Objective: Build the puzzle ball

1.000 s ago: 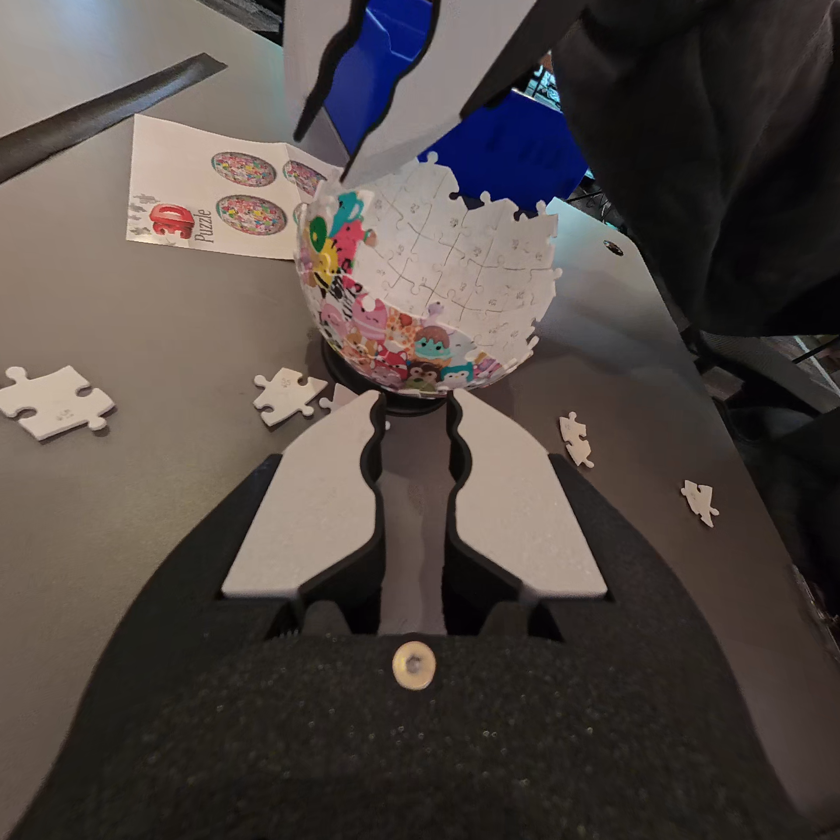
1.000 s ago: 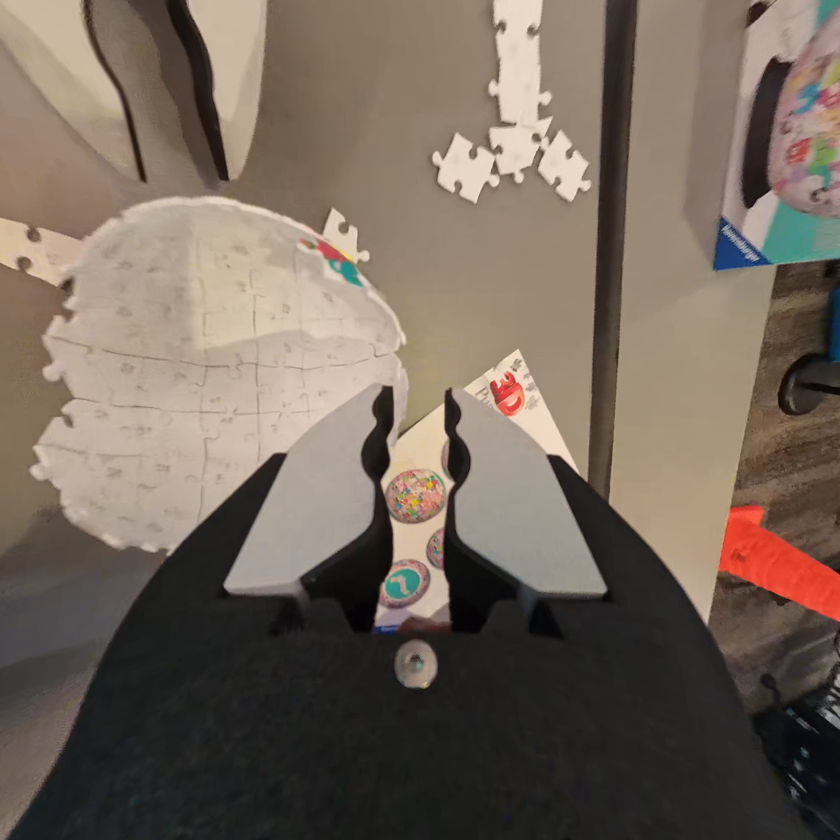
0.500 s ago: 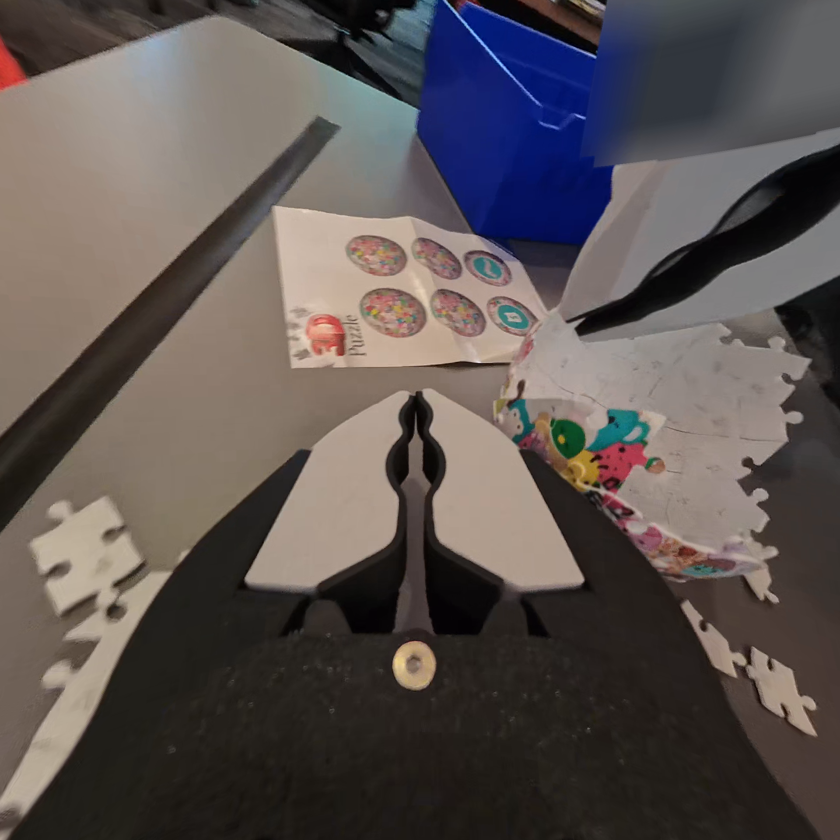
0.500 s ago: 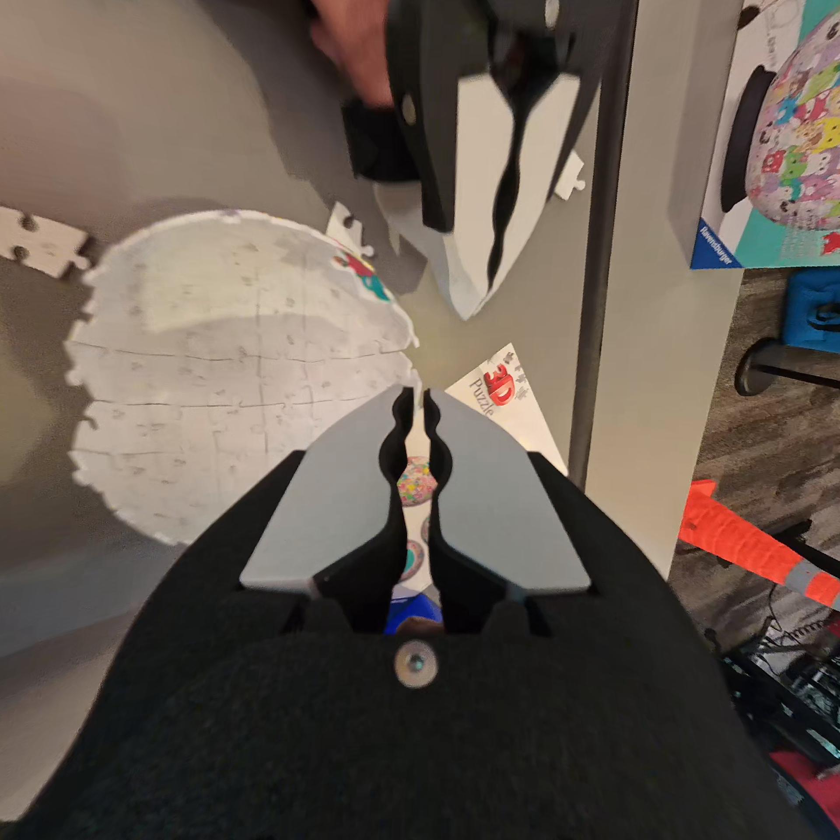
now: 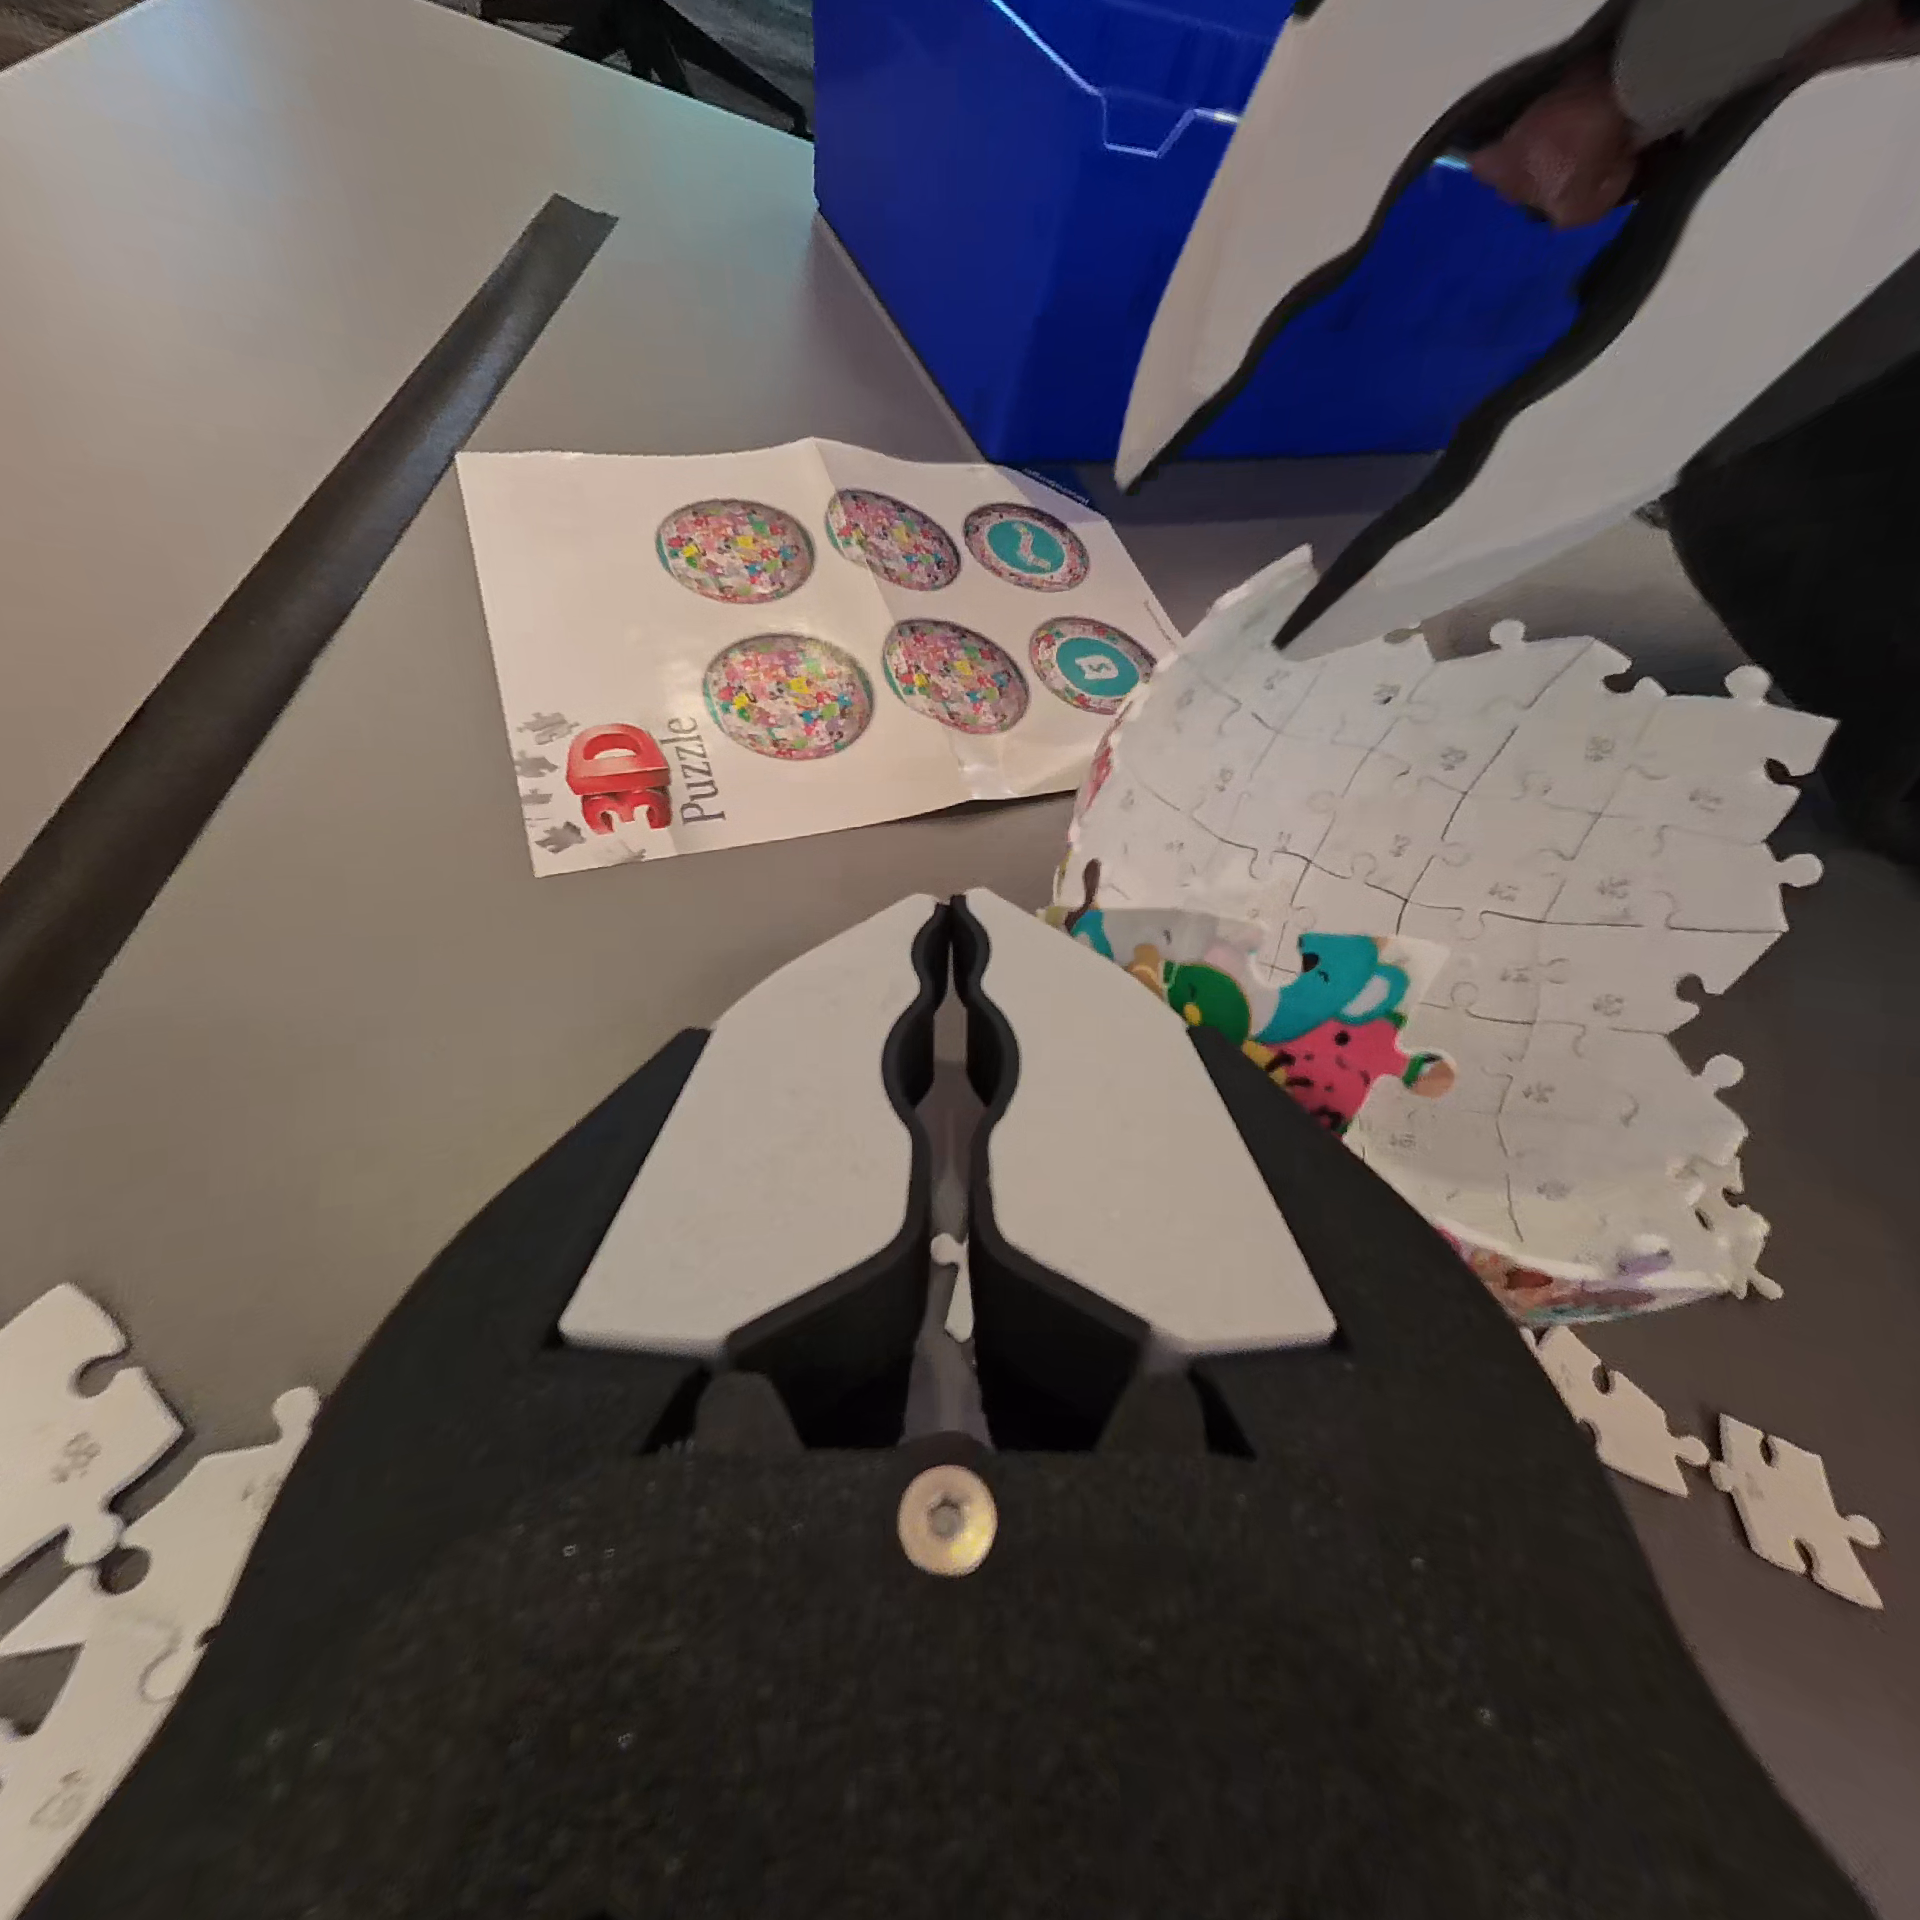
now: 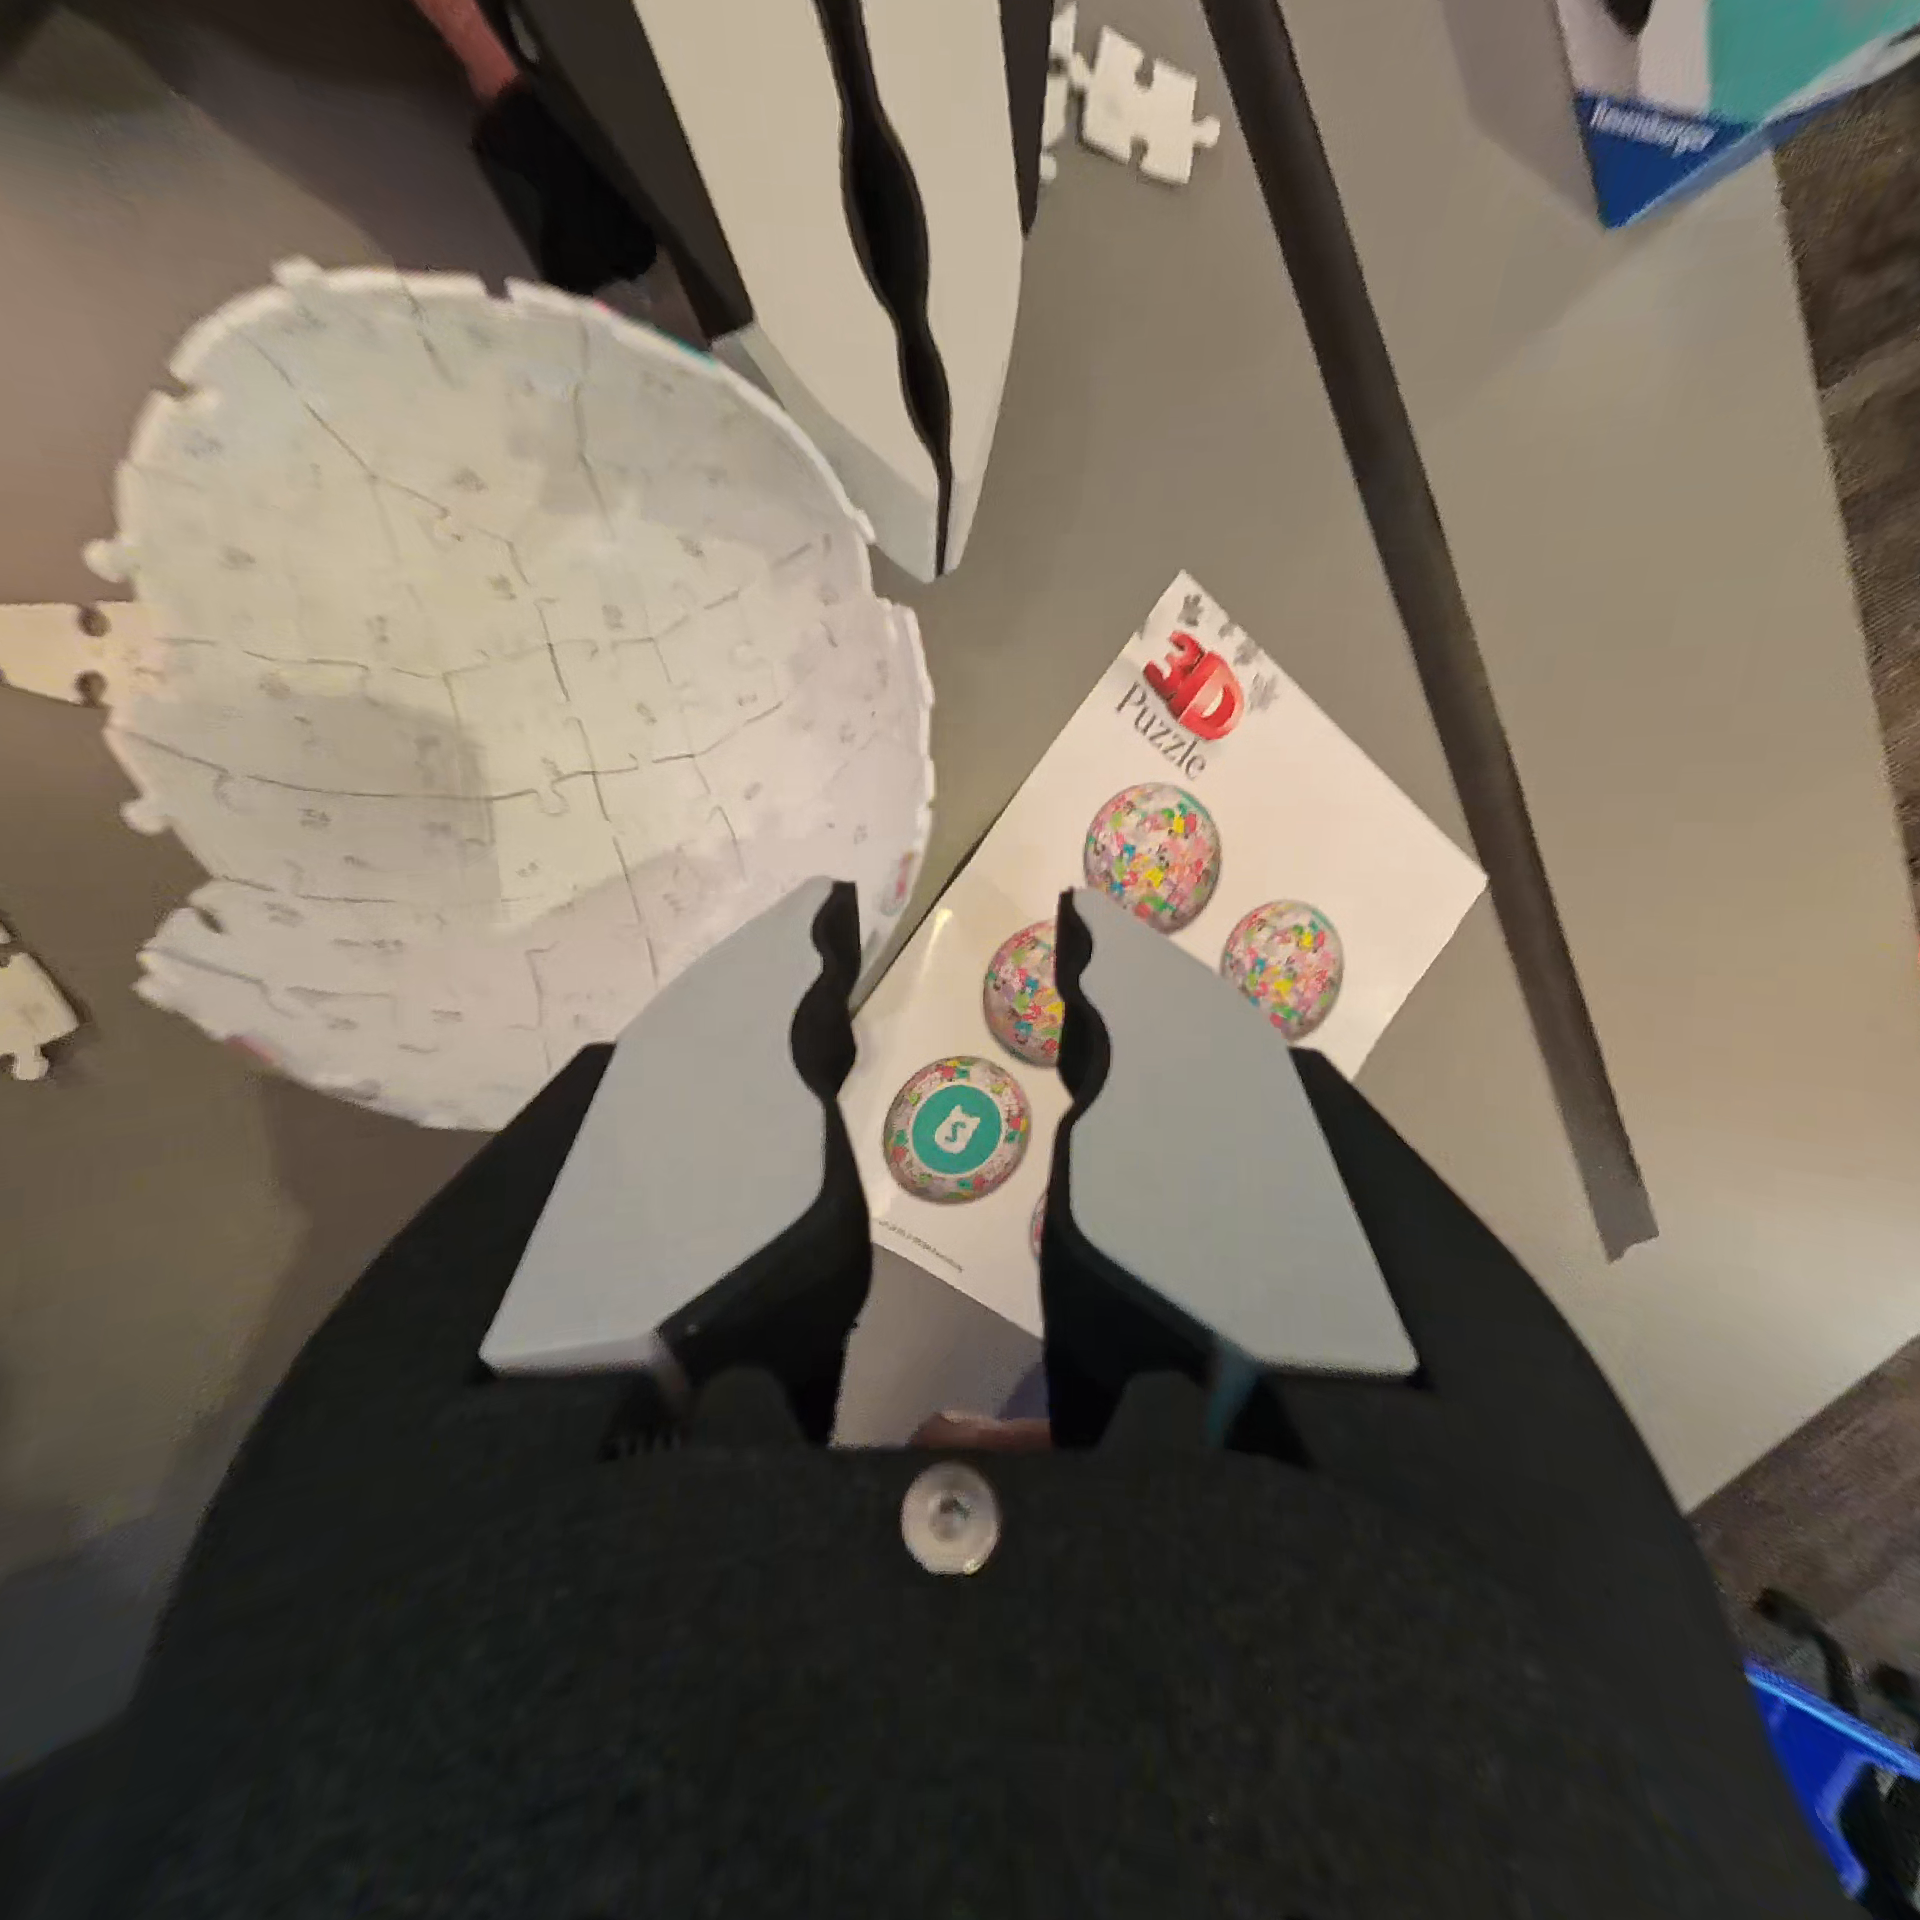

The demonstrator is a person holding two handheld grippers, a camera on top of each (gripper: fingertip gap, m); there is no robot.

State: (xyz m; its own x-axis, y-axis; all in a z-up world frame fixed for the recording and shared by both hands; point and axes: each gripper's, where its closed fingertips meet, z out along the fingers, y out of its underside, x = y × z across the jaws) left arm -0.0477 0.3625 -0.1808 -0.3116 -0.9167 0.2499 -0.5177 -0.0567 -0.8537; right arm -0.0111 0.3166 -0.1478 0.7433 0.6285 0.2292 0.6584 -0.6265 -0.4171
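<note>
Half-built ball (image 5: 1455, 935) on the table (image 5: 260, 416), roughly a hemisphere done, loose pieces (image 5: 1714, 1455) still to go. Left gripper (image 5: 951, 914) pinched together, apparently empty; right gripper (image 6: 956, 914) spread apart, holding nothing.

Left hand-held gripper (image 5: 952, 920): 2 fingers pressed together at the tips, nothing visibly clamped, pointing forward and down at a shallow angle; right hand-held gripper (image 6: 956, 906): 2 fingers parted with a clear gap, nothing between them, pointing steeply downward, tips just beside the left's.
</note>
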